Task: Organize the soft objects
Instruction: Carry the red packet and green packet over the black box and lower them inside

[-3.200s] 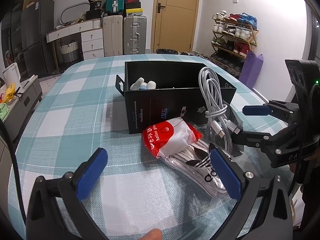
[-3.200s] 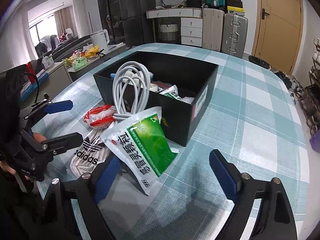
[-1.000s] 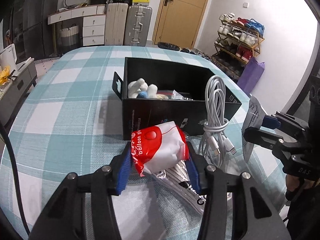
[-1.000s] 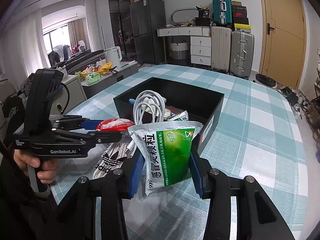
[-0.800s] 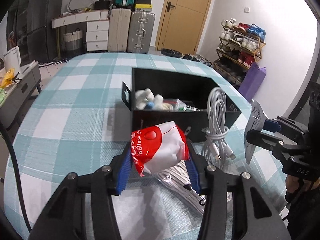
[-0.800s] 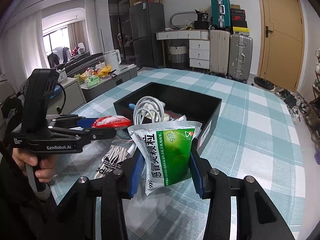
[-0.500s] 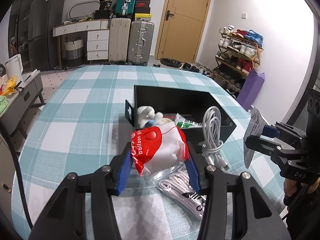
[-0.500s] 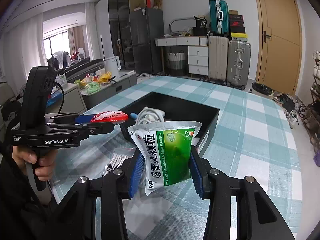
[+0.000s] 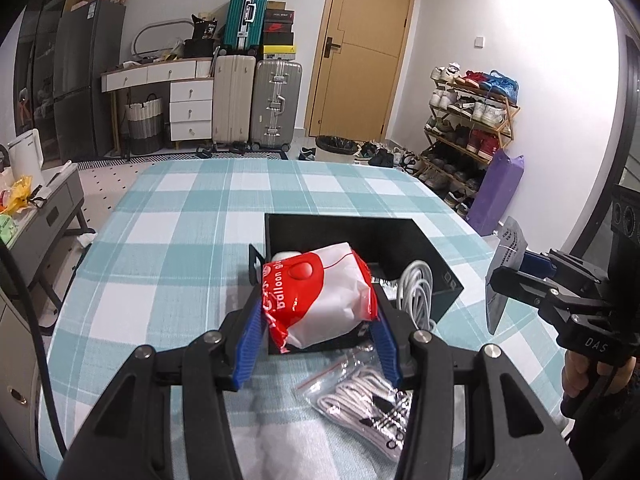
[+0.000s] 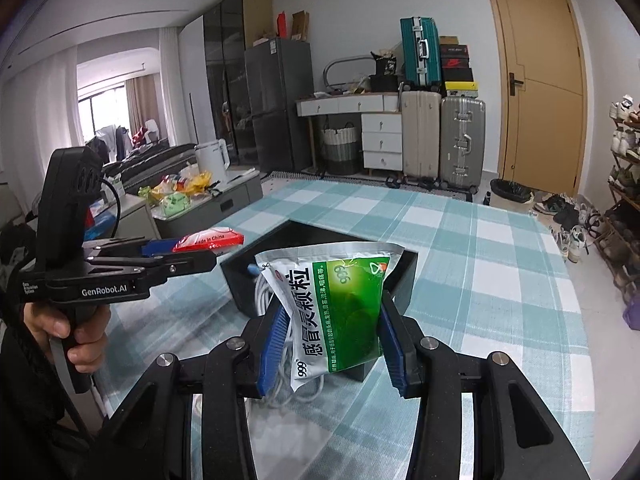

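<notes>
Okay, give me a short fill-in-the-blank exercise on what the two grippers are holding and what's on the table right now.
1. The left gripper is shut on a red and white ____ pack.
2. The right gripper is shut on a ____ and white medicine sachet.
3. The white cable leans against the ____ box.
4. The bagged laces lie on the checked ____.

Missing words: balloon; green; black; tablecloth

Checked table (image 9: 192,216): black box (image 9: 444,276), laces (image 9: 372,404)

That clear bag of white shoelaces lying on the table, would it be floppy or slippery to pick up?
Probably floppy: the bag of shoelaces lies flat and crinkled on the tablecloth. Its glossy clear plastic looks slippery, so jaws might slide off. Likely light; it holds only loose cords.
</notes>
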{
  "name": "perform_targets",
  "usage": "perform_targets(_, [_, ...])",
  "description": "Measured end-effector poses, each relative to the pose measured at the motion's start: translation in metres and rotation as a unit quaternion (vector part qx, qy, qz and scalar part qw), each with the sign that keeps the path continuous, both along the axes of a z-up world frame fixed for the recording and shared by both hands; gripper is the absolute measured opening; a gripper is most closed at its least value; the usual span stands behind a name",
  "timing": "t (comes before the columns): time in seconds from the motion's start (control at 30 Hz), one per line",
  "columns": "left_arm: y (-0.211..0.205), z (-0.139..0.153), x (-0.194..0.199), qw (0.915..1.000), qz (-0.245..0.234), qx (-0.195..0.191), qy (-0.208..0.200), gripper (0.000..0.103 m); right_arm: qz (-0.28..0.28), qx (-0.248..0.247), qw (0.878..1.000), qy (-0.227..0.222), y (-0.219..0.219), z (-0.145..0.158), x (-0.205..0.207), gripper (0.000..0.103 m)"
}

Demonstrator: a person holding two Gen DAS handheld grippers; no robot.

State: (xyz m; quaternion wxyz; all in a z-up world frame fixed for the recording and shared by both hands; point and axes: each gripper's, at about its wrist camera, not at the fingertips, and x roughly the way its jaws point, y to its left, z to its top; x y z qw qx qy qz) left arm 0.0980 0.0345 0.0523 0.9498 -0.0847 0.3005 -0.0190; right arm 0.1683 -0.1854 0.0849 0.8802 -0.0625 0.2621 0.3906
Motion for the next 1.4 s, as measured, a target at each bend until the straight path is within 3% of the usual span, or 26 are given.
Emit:
perform_targets(0.57, [-0.008,0.008,0.037,0.9997,-0.012,0.023,-0.006,0.049,-0.006,0.015,1.000,-0.005,0.021,0.012,0.024,0.044])
perform_targets(1.4, [-0.011,-0.021,0.081,0.9986,-0.021,0.031,0.038,0.049,-0.001,-0.015,1.000,0.019,0.050,-0.011,0.073,0.044])
